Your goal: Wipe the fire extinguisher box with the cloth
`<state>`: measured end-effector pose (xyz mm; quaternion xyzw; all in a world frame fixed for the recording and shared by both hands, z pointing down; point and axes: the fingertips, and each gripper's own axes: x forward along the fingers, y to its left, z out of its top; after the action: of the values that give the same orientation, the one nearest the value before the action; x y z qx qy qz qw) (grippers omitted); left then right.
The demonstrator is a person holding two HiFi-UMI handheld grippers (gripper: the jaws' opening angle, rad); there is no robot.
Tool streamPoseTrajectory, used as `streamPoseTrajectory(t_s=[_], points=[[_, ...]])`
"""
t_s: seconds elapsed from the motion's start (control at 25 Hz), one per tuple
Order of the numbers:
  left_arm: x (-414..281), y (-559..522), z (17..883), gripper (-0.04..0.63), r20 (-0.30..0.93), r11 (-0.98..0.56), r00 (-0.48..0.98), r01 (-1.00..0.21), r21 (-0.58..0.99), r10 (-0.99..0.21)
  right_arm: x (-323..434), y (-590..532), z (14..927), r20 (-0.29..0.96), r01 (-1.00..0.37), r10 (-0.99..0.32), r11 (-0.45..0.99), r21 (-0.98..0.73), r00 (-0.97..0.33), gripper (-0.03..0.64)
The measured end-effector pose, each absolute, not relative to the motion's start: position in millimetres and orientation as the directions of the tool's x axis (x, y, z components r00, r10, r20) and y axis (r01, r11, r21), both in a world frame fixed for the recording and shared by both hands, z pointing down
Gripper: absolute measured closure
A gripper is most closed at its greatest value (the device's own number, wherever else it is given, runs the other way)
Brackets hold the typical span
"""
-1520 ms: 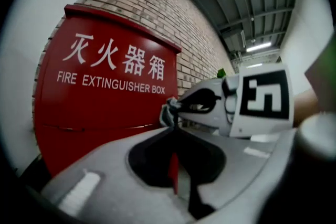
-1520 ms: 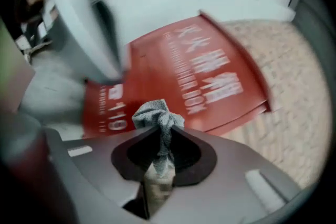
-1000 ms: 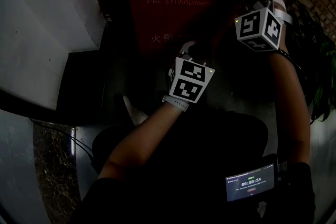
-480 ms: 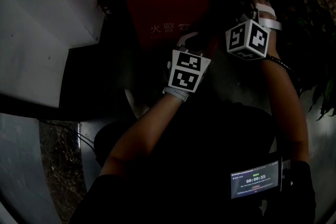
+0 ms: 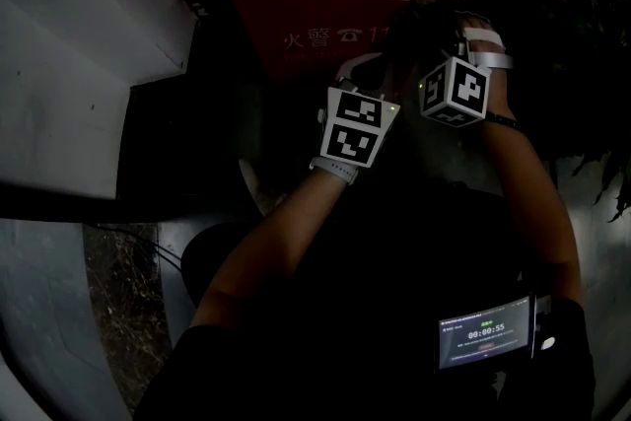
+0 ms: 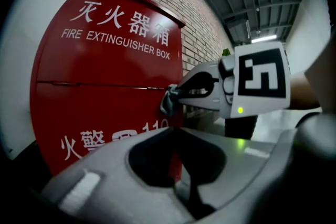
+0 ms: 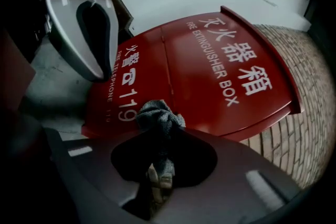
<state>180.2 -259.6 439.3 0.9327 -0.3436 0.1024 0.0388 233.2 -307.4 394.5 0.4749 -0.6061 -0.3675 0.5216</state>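
The left gripper (image 6: pixel 176 131), jaws pressed together on nothing, hung idle before the red fire extinguisher box (image 6: pixel 105 86). The right gripper (image 7: pixel 157 134) pinched a bunched grey cloth (image 7: pixel 157 113) at the right edge of the box's front, near the printed 119. The wiping step appeared to be in hand, though whether cloth met metal could not be told. The next move would call for pressing the wad to the panel and sweeping it across the lettered door.

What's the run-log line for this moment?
right gripper: shut on cloth | cloth by fire extinguisher box front, contact unclear | left gripper: shut, empty
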Motion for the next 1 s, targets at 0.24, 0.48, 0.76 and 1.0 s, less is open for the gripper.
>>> streamPoseTrajectory(t_s=[0.24, 0.48, 0.76, 1.0], points=[[179.3, -261.3, 451.0, 0.597, 0.237, -0.757, 0.735, -0.653, -0.001, -0.635, 229.4, -307.4, 446.2, 0.359, -0.178, -0.933, 0.354, 0.918, -0.004, 0.557], [179.9, -259.3, 469.0, 0.597, 0.274, -0.760, 0.731, -0.649, -0.003, -0.625, 231.5, -306.9, 498.1, 0.440, -0.170, -0.898, 0.432, 0.886, 0.012, 0.557], [181.5, -263.2, 485.3, 0.597, 0.297, -0.754, 0.715, -0.656, -0.030, -0.633, 230.6, -307.3, 535.0, 0.486, -0.177, -0.874, 0.474, 0.862, 0.024, 0.557], [179.7, -261.8, 514.9, 0.597, 0.352, -0.759, 0.712, -0.651, 0.006, -0.608, 224.4, -308.3, 561.3, 0.510, -0.187, -0.860, 0.499, 0.846, 0.010, 0.557]])
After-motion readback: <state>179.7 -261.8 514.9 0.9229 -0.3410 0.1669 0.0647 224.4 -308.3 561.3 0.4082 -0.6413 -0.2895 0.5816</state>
